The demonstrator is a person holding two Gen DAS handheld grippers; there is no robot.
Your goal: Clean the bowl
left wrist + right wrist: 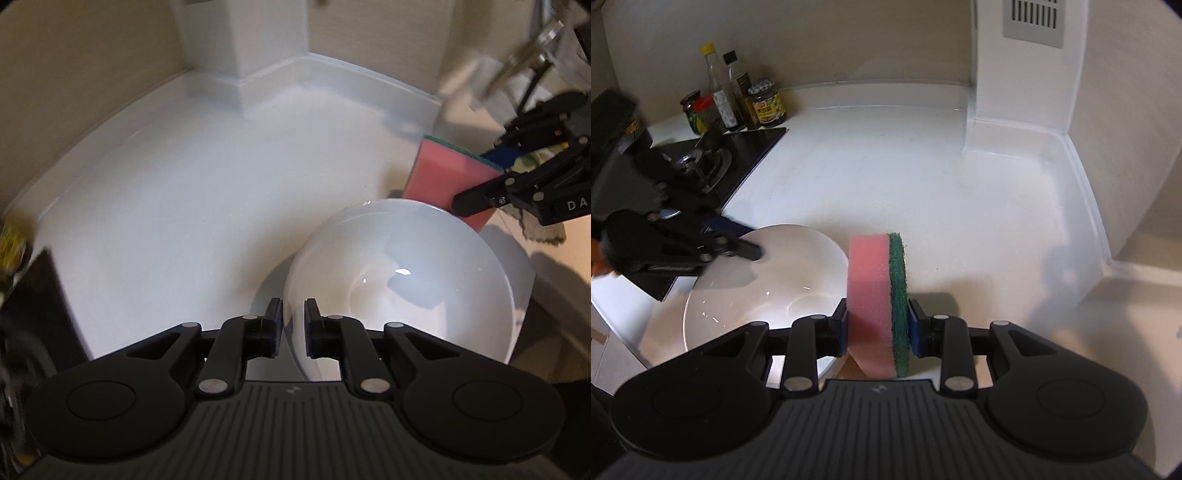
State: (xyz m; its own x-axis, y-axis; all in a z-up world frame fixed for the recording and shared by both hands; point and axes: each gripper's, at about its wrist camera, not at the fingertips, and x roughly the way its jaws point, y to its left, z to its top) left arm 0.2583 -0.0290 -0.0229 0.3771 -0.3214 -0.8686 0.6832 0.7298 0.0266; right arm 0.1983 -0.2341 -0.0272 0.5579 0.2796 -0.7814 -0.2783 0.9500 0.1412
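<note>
two claws, left claw (293, 325) astride bowl (406, 280) rim, sponge (877, 306) alongside

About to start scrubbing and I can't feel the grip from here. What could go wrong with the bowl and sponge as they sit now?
1. The left gripper only straddles the thin rim of the white bowl; a push from the sponge could slip or tip it.
2. The bowl sits near the countertop edge, so a slide could send it off.
3. The right gripper holds the sponge beside the bowl, not inside it.
</note>
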